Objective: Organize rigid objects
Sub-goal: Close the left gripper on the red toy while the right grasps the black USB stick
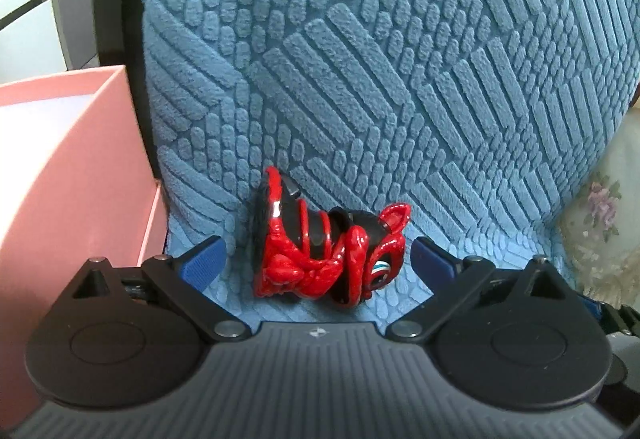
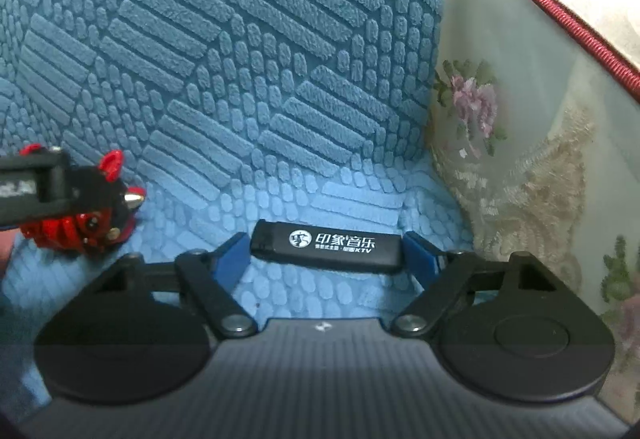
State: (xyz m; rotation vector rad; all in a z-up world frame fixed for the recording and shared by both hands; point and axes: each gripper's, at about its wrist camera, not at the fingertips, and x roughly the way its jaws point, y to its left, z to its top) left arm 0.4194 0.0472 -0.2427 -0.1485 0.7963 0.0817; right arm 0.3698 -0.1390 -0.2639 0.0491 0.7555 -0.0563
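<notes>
Lying on the blue textured cushion [image 1: 360, 79], the red-and-black figurine [image 1: 332, 251] is tipped on its side, sitting between the spread blue pads of the left tool [image 1: 318, 259]. That tool is released; neither pad touches the figurine, gap on both sides. Pink box [image 1: 80, 159] stands just left of the cushion, its edge against the cushion's dark rim.

Right wrist view: black lighter [image 2: 326, 245] with white print lies flat on the same cushion, crosswise between the pads of the right tool [image 2: 326, 255]. Pads sit right at the lighter's two ends; contact looks likely but actual clamping can't be told. Figurine [image 2: 80, 223] shows at far left of that view, partly behind the left tool's black finger. Floral lace cloth [image 2: 520, 179] borders the cushion's right side.
</notes>
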